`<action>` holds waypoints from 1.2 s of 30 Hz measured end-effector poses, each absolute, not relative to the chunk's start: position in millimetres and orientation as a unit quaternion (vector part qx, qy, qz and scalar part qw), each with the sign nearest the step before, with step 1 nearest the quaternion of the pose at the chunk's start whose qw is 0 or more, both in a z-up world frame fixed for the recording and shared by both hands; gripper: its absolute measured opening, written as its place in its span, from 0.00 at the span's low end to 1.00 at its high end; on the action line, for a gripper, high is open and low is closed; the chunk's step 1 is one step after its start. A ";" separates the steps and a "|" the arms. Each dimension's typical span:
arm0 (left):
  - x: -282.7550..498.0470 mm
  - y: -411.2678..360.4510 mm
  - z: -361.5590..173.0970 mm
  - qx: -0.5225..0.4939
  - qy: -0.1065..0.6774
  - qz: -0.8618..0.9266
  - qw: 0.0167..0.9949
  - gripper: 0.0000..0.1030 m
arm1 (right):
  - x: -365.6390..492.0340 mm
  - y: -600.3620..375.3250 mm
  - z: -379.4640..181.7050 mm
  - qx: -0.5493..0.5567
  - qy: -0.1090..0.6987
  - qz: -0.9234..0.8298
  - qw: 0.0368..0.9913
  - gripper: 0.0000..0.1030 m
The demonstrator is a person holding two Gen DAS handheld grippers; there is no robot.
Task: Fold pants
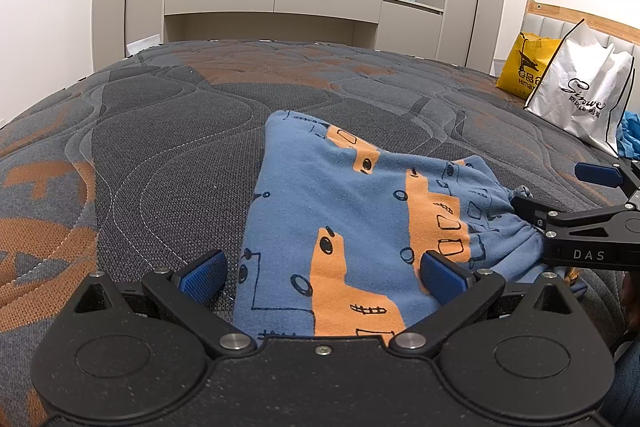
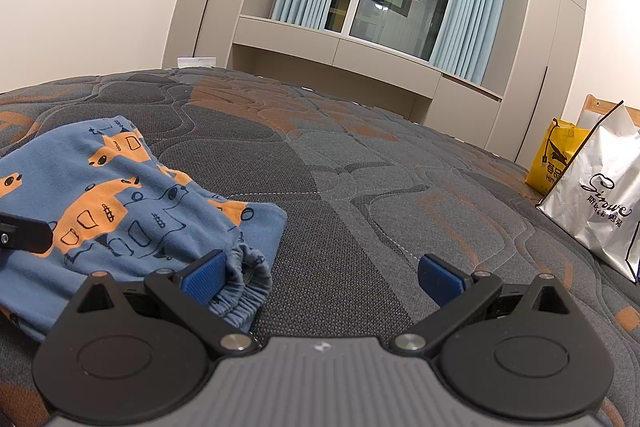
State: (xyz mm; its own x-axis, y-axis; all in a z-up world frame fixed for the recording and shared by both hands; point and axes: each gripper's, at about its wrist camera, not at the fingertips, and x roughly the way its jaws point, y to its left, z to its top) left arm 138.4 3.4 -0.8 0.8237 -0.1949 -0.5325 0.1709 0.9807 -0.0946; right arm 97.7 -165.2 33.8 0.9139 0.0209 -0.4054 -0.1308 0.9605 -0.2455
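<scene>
Pants (image 1: pixel 360 219) are lying folded on the bed (image 1: pixel 160 131), blue with orange animal print. Left gripper (image 1: pixel 320 271) is hovering low over the near edge of the pants, jaws spread wide, holding nothing; its right pad is sitting over the fabric, its left pad over bare mattress just beside the pants' left edge. Right gripper (image 2: pixel 320 277) is also gaping wide, holding nothing. Its left pad is sitting just at the gathered elastic waistband (image 2: pixel 248 283), touching or nearly so, cannot tell which; its right pad is over bare bed. In the left wrist view the right gripper is coming in from the right, its near finger reaching to the bunched waistband at the pants' right edge.

Containers: two bags are standing far right of both grippers, ahead toward the headboard (image 1: pixel 576 23). White shopping bag (image 2: pixel 604 203) with black trim and script lettering is standing upright nearer; yellow bag (image 2: pixel 556 155) is just behind it, partly hidden. Contents of both cannot be seen. Some blue stuff (image 1: pixel 630 131) is peeking out just right of the white bag, unclear what.
</scene>
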 end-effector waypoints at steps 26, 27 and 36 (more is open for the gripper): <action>129.7 16.6 8.4 -0.092 0.240 -0.111 0.960 1.00 | 83.6 -170.6 36.0 -0.115 0.171 0.072 0.976 1.00; 130.1 16.7 8.5 -0.093 0.240 -0.111 0.960 1.00 | 81.8 -172.2 37.0 -0.110 0.170 0.083 0.976 1.00; 133.8 21.5 1.4 -0.129 0.257 -0.119 0.950 1.00 | 111.4 -186.7 48.3 0.022 0.242 0.236 0.941 1.00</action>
